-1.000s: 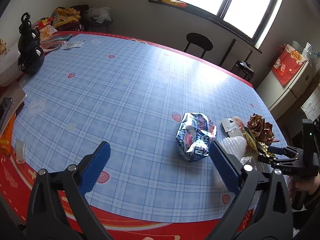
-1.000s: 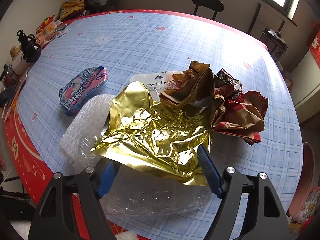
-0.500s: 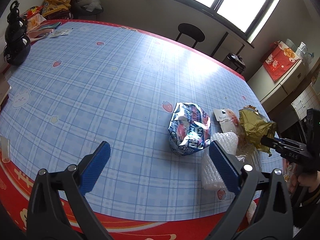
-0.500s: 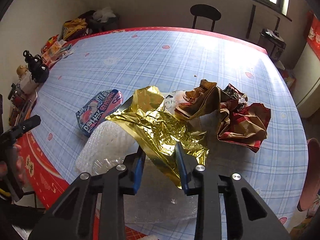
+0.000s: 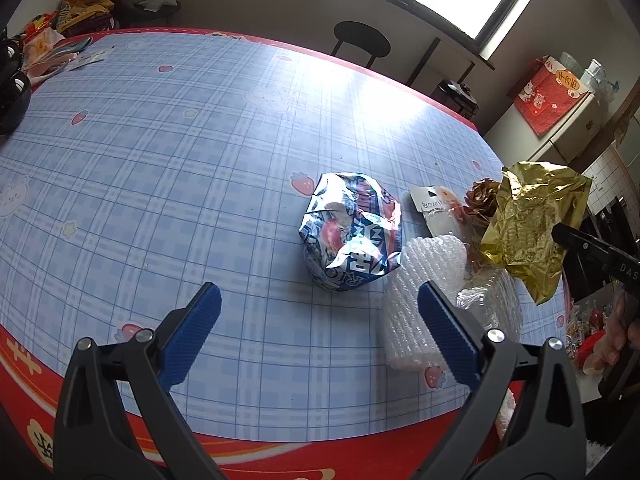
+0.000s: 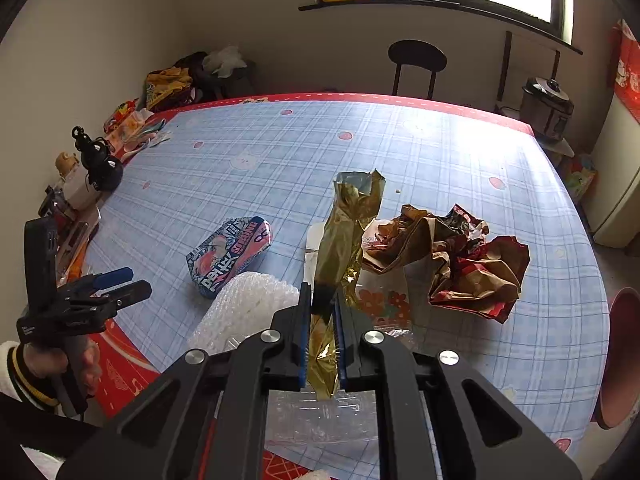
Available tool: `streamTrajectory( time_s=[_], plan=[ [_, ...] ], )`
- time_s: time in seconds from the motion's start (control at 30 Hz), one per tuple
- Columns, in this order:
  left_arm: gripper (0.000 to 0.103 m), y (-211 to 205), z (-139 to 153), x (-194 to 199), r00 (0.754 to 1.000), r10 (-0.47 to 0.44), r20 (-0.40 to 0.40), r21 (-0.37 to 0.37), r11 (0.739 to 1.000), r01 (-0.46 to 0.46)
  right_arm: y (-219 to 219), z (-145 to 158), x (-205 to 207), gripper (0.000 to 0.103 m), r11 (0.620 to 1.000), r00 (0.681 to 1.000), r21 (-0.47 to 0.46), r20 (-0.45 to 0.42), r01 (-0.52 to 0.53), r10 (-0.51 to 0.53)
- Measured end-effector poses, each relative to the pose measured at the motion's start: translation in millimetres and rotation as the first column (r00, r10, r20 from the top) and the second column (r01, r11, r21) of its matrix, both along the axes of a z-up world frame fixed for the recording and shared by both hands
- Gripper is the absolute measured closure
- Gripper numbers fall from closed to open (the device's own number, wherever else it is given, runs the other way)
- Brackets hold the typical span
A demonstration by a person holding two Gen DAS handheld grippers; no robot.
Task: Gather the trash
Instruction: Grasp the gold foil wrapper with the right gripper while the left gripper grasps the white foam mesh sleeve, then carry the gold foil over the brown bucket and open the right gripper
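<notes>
Gold crinkled foil wrapper (image 6: 352,232) hangs clamped between the pads of the right gripper (image 6: 322,320), lifted just right of the crumpled blue-and-white snack bag (image 5: 352,232) on the blue plaid tablecloth (image 5: 180,152). Near that bag, the left gripper (image 5: 318,320) is spread wide, holding nothing; white bubble wrap (image 5: 424,280) touches the bag's right side.

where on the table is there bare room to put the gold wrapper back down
Bare cloth runs from the blue snack bag toward the far red table edge and the black gourd. It is crowded by the bubble wrap and crumpled brown paper, under the gold wrapper in the right gripper.
</notes>
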State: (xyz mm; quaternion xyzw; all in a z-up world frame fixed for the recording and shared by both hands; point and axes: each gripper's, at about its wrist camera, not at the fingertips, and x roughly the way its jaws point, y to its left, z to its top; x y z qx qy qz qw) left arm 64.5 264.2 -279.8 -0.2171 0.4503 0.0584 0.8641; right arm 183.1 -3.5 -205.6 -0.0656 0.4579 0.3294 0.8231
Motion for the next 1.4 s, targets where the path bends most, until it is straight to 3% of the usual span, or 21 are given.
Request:
streamTrajectory(
  time_s=[0.23,0.27,0.33,0.5,0.67,0.8,0.9,1.03,1.23,1.4],
  plan=[
    [0.009,-39,-4,16,0.994,-0.107,0.004,-0.019,0.994,0.107,-14,8,-4,0.091,0.999,1.000,0.039,0.001,0.006,-0.006],
    [0.013,-45,-6,19,0.992,-0.123,-0.002,-0.027,0.992,0.123,-16,9,-5,0.091,0.999,1.000,0.042,0.002,0.005,-0.005],
    [0.030,-53,-13,25,0.990,-0.142,-0.021,-0.076,0.987,0.140,-20,9,-6,0.091,0.999,1.000,0.042,0.002,0.005,-0.005],
    [0.036,-55,-33,37,0.994,-0.104,-0.044,-0.213,0.973,0.092,-37,6,-5,0.091,0.999,0.999,0.044,-0.010,0.032,-0.031],
    [0.037,-62,-62,47,0.992,-0.073,-0.105,-0.339,0.940,0.033,-52,7,-5,0.091,0.998,0.998,0.044,-0.012,0.054,-0.054],
    [0.037,-69,-67,51,0.992,-0.071,-0.104,-0.354,0.935,0.030,-61,8,-3,0.091,0.997,0.998,0.042,-0.012,0.067,-0.067],
    [0.052,-73,-68,53,0.992,-0.072,-0.102,-0.378,0.925,0.029,-65,9,-2,0.091,0.997,0.997,0.043,-0.016,0.070,-0.070],
    [0.065,-73,-53,47,0.996,-0.056,-0.075,-0.329,0.944,0.028,-65,14,-1,0.091,0.997,0.998,0.046,-0.004,0.058,-0.058],
    [0.066,-56,-1,27,0.999,-0.006,0.037,-0.154,0.988,0.012,-60,23,0,0.091,0.998,1.000,0.057,0.018,0.021,-0.022],
    [0.066,-51,39,12,0.992,0.021,0.128,-0.099,0.995,-0.008,-55,30,2,0.091,0.997,0.999,0.076,0.034,-0.005,0.003]
  ],
)
